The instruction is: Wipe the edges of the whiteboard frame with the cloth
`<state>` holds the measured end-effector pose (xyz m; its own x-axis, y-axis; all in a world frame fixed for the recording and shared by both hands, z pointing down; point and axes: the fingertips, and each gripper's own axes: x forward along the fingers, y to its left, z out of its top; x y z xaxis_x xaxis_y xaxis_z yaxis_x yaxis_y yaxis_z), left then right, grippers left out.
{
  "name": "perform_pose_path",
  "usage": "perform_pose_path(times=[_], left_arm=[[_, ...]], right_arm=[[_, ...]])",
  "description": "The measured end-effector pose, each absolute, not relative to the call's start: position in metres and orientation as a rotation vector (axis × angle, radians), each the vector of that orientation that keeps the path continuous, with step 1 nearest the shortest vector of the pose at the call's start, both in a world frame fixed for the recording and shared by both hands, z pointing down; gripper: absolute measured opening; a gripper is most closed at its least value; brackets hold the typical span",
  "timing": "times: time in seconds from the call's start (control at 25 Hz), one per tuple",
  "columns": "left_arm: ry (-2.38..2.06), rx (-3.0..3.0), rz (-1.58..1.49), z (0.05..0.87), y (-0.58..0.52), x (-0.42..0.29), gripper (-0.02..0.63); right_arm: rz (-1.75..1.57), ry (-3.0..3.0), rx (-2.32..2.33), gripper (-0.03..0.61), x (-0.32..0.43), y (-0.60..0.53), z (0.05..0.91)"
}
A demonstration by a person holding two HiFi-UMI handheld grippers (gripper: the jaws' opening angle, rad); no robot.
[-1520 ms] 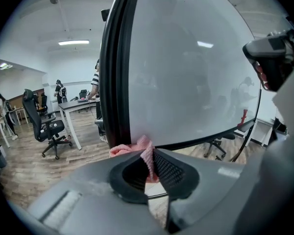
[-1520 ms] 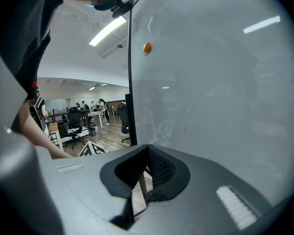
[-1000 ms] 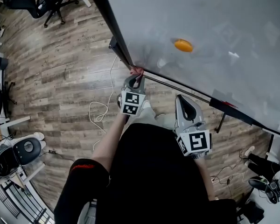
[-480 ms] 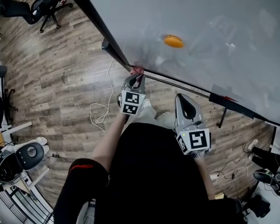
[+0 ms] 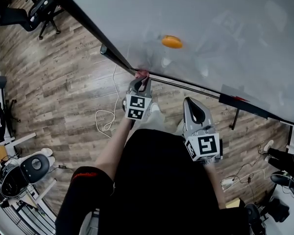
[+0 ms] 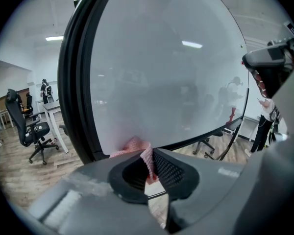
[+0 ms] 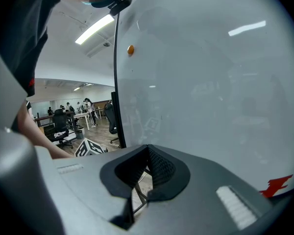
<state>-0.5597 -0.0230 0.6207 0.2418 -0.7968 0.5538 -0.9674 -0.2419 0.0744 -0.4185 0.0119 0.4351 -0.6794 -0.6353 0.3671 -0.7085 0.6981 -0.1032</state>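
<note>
Pinching cloth (image 6: 137, 146) at whiteboard frame (image 6: 78, 82) above wooden floor (image 5: 63, 92).

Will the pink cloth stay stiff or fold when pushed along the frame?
Probably floppy: the cloth bunches where the left gripper pinches it. Likely light, since a pinch holds it. It should mould around the frame corner.

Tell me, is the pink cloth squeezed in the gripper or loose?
Squeezed: the left gripper pinches the pink cloth between shut jaws, at the whiteboard frame's corner.

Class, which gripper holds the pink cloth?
The left gripper: its jaws pinch the cloth at the corner of the whiteboard frame, while the right gripper is shut on nothing.
</note>
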Motion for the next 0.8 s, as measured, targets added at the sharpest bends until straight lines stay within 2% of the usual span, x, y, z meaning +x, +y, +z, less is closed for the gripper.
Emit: perform_pose_path(times=[0.8], left_arm=[[-1.612, 2.122, 0.583, 0.619, -0.028, -0.531, 0.017]], right_arm=[[0.353, -2.572, 1.141, 0.002, -0.373, 0.013, 0.434]])
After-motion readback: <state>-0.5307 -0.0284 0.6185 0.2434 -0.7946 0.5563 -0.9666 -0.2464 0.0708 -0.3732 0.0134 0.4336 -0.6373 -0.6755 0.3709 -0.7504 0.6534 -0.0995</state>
